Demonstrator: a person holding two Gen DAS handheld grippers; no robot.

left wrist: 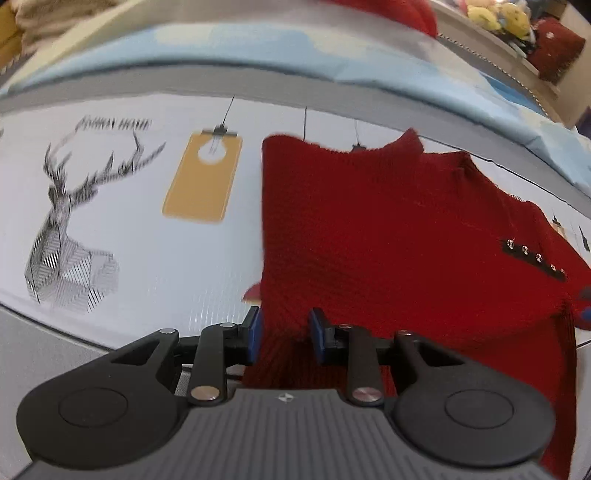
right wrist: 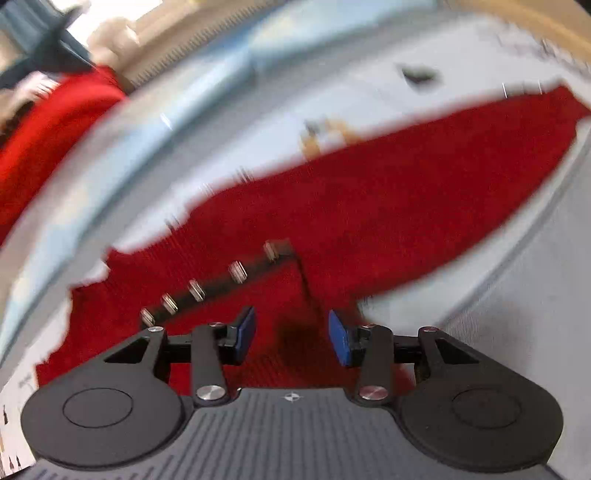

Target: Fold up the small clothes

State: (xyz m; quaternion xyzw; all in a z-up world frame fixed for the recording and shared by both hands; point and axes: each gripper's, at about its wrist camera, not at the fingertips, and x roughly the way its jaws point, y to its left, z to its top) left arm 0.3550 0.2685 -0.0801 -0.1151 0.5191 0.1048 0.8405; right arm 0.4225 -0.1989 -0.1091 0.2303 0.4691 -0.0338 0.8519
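In the left wrist view, the left gripper [left wrist: 285,334] points down at a red knitted sweater [left wrist: 388,229]; the sweater lies flat on a white printed cloth [left wrist: 147,258] that covers the table; the 2 blue pads [left wrist: 255,334] stand a little apart with the near left edge of the sweater between them; the knit fills the gap, but I cannot tell if the pads press on it; a black strip with 5 small shiny studs [left wrist: 535,258] sits on the right side of the sweater; on the cloth, to the left of the sweater, there is a yellow lamp picture [left wrist: 203,177] and a black line drawing of a deer [left wrist: 70,229]; behind the white cloth lies a light blue sheet [left wrist: 221,44]; far back on the right sit some yellow soft toys [left wrist: 498,16].

In the right wrist view, the picture is blurry; the right gripper [right wrist: 291,336] hangs over the same red knitted sweater [right wrist: 406,195]; its 2 blue pads [right wrist: 245,332] are spread wide and pinch nothing; the red knit lies under the gap and not in it; the black strip with 5 shiny studs [right wrist: 207,288] runs just past the left pad; the white cloth [right wrist: 424,110] shows beyond the sweater; a grey surface [right wrist: 517,295] shows to the right; at the top left there is another red thing [right wrist: 55,129], too blurred to name.
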